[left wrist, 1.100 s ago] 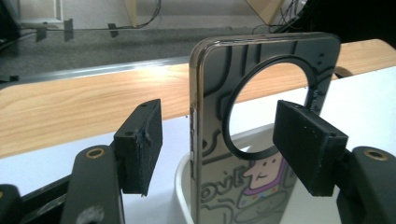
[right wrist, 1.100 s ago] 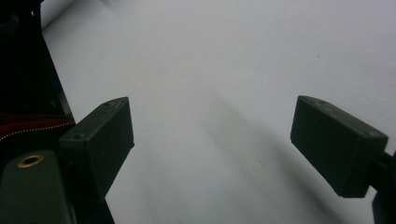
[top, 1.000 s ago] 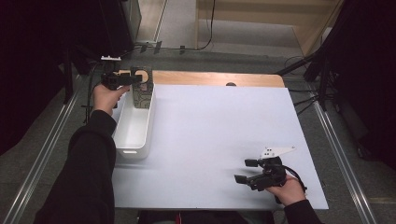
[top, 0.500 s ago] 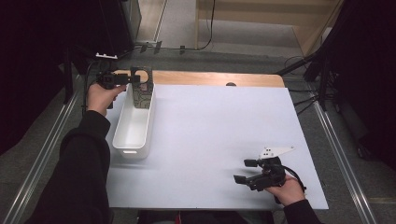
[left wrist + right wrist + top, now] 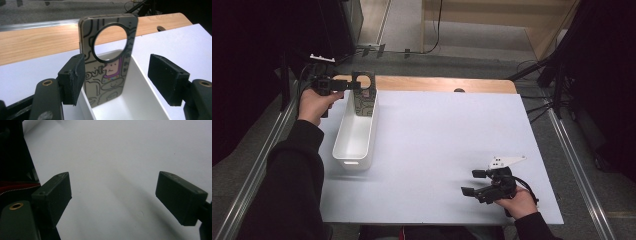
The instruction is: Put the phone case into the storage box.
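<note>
Your left gripper [image 5: 117, 82] has drawn back, fingers spread, from 1 phone case [image 5: 110, 57] standing in 1 bin [image 5: 354, 132]; right gripper [image 5: 113, 200] stays spread.

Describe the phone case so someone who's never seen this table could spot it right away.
Look at the white table, then at the long white bin near its left edge. The phone case stands upright at the bin's far end, between the open jaws of the left gripper. It is the one patterned thing there: cartoon line drawings and a big round hole near its top.
</note>
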`<state>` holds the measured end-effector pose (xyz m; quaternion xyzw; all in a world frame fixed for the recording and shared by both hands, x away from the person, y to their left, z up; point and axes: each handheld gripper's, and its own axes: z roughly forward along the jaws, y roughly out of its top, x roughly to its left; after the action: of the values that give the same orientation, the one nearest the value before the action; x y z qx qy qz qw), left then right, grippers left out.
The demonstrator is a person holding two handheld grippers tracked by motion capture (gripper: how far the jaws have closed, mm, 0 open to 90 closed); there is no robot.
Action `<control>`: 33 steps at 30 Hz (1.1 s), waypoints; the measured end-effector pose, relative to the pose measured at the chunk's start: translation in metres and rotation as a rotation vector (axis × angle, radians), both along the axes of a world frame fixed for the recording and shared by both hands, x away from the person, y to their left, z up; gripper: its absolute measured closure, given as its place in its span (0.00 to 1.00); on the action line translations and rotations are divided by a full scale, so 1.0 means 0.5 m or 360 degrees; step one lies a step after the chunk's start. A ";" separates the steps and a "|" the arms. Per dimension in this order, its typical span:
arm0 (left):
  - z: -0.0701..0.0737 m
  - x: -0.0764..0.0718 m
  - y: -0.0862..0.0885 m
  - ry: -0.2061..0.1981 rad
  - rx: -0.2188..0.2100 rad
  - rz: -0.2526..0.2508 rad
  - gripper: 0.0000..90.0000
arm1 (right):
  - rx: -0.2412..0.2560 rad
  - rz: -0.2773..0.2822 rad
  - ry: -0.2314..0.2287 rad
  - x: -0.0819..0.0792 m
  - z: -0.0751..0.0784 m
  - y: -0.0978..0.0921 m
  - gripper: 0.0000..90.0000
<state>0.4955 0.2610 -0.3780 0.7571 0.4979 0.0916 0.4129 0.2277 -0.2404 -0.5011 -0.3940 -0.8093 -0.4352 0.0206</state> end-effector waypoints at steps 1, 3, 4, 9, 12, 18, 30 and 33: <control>0.002 -0.003 0.000 -0.0003 -0.0003 -0.0007 0.33 | -0.0001 0.0003 0.0003 0.001 0.000 0.001 0.14; 0.007 -0.009 -0.002 -0.0004 0.0004 -0.0014 0.33 | 0.0001 0.0007 -0.0001 0.002 0.000 0.003 0.14; 0.009 -0.013 -0.003 -0.0005 0.0002 -0.0023 0.33 | -0.0002 0.0009 -0.0004 0.003 0.000 0.004 0.14; 0.019 -0.028 -0.008 -0.0020 -0.0001 -0.0066 0.33 | 0.0000 0.0019 -0.0001 0.008 0.001 0.007 0.14; 0.023 -0.037 -0.013 -0.0016 0.0007 -0.0086 0.33 | 0.0004 0.0020 0.0000 0.010 0.001 0.007 0.14; 0.037 -0.057 -0.027 -0.0016 -0.0002 -0.0142 0.33 | 0.0010 0.0027 0.0000 0.013 0.001 0.009 0.14; 0.044 -0.092 -0.063 -0.0033 0.0016 -0.0266 0.33 | 0.0000 0.0034 -0.0005 0.011 0.002 0.012 0.14; 0.044 -0.100 -0.073 -0.0029 0.0031 -0.0295 0.33 | 0.0007 0.0028 -0.0002 0.011 0.002 0.011 0.14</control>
<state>0.4458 0.2247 -0.3559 0.8030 0.4210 0.0646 0.4168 0.2333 -0.2349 -0.5001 -0.3866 -0.8118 -0.4369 0.0247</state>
